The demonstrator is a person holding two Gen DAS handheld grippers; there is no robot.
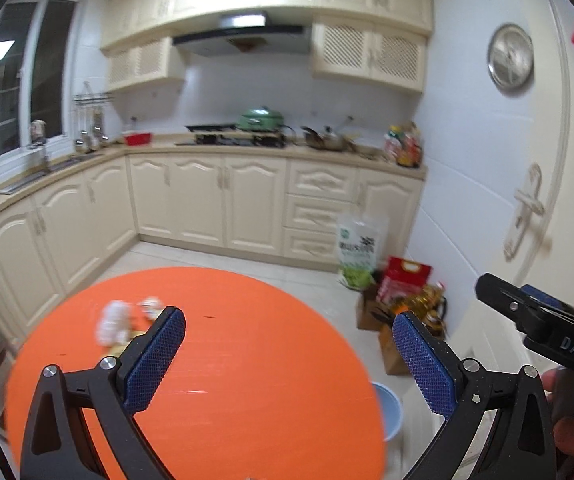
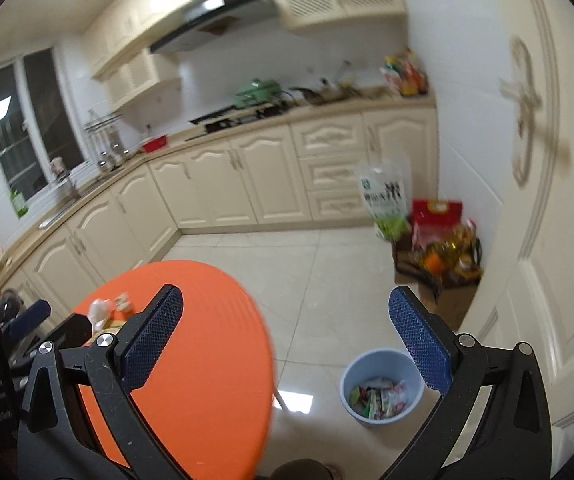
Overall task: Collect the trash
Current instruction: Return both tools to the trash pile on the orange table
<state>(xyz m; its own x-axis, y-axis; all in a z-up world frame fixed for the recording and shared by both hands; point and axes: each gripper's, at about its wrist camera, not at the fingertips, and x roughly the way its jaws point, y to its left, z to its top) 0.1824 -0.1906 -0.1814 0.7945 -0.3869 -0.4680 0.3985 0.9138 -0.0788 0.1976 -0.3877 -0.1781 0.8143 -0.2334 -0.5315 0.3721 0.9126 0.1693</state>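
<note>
A round orange table (image 1: pixel 247 344) carries a small heap of crumpled white trash (image 1: pixel 117 322) at its far left; it also shows in the right wrist view (image 2: pixel 105 312). My left gripper (image 1: pixel 289 338) is open and empty above the table, right of the trash. My right gripper (image 2: pixel 285 320) is open and empty, held over the floor past the table's right edge (image 2: pixel 223 344). A light blue bin (image 2: pixel 381 388) stands on the floor below it and holds several wrappers. The bin's rim shows in the left wrist view (image 1: pixel 391 404). The right gripper's body (image 1: pixel 543 320) shows at the right.
Cream kitchen cabinets (image 1: pixel 207 200) run along the back and left. Bags and cardboard boxes (image 2: pixel 435 252) stand on the floor by the white door (image 2: pixel 547 200). The floor is pale tile (image 2: pixel 327 272).
</note>
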